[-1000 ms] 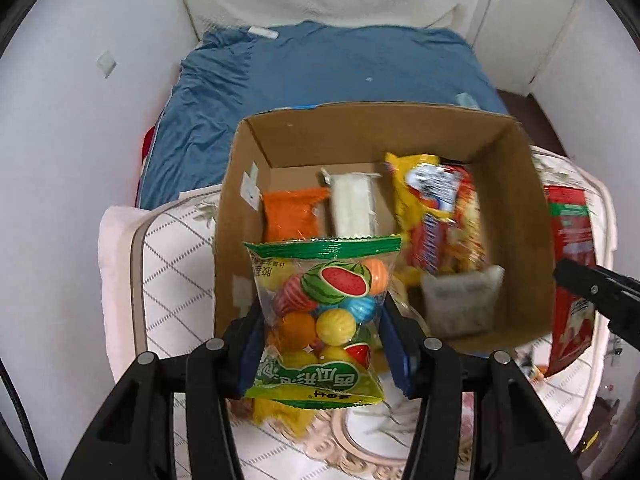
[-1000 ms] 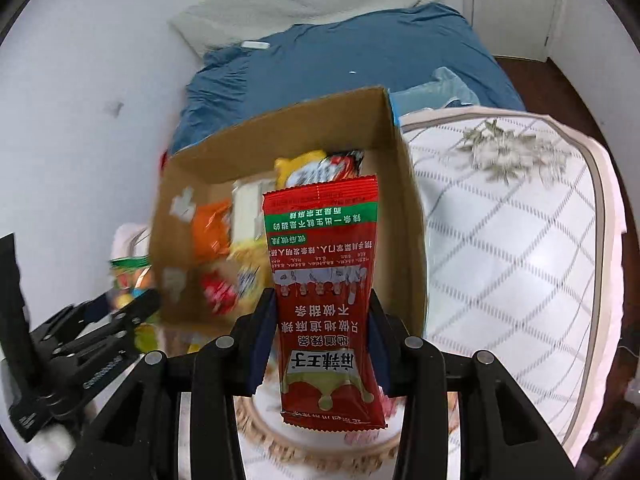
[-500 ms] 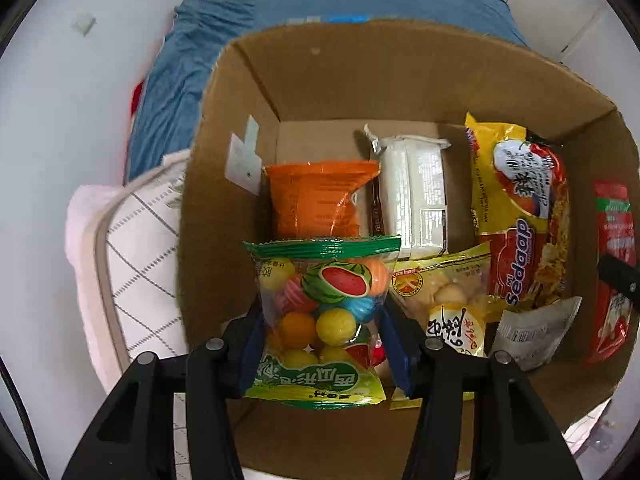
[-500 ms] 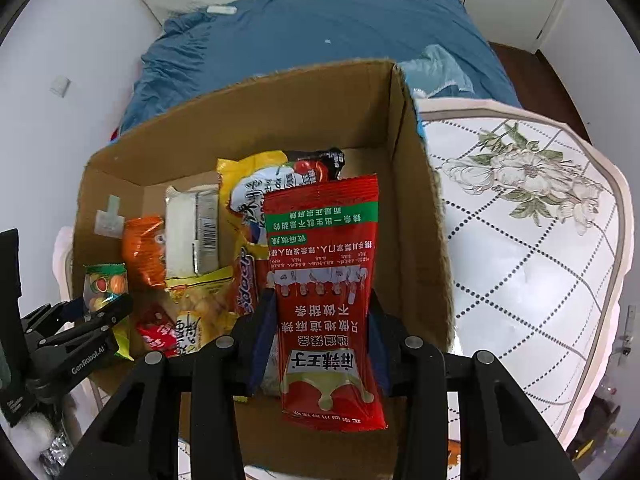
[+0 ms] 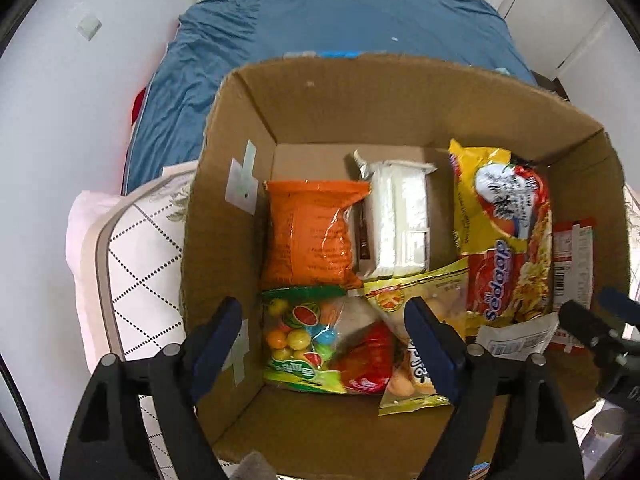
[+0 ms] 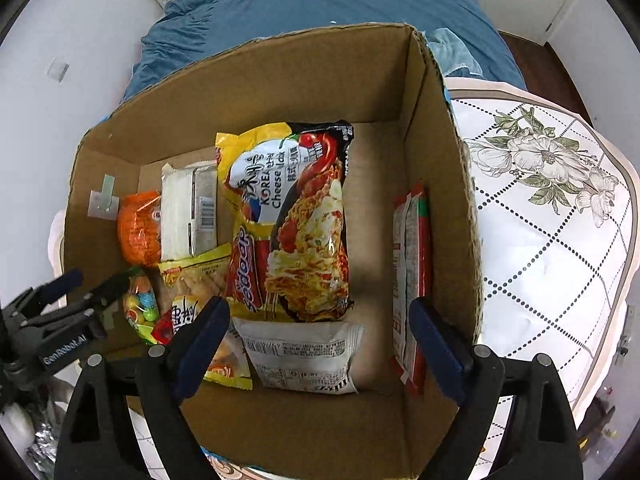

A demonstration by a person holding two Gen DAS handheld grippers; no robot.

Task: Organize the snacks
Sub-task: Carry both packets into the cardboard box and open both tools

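Both grippers hang over an open cardboard box (image 5: 236, 160) (image 6: 440, 152). My left gripper (image 5: 322, 320) has its jaws opening. The fruit-candy bag (image 5: 298, 340) (image 6: 140, 308) lies loose on the box floor below them, touching neither pad. The jaws of my right gripper (image 6: 320, 312) are opening too. The red snack packet (image 6: 412, 264) (image 5: 572, 248) stands on edge against the box's right wall, free of the fingers. Each gripper shows in the other's view: the right gripper (image 5: 596, 308) and the left gripper (image 6: 90, 284).
The box also holds an orange packet (image 5: 312, 232), a white packet (image 5: 400, 220), a yellow noodle pack (image 6: 296, 220), a yellow biscuit bag (image 5: 416, 300) and a white sachet (image 6: 304, 356). The box rests on a quilted white cover (image 6: 540, 220). A blue bed (image 5: 320, 20) lies beyond.
Both grippers sank toward the box and opened. The candy bag dropped from the left jaws onto the box floor. The red packet fell from the right jaws against the right wall.
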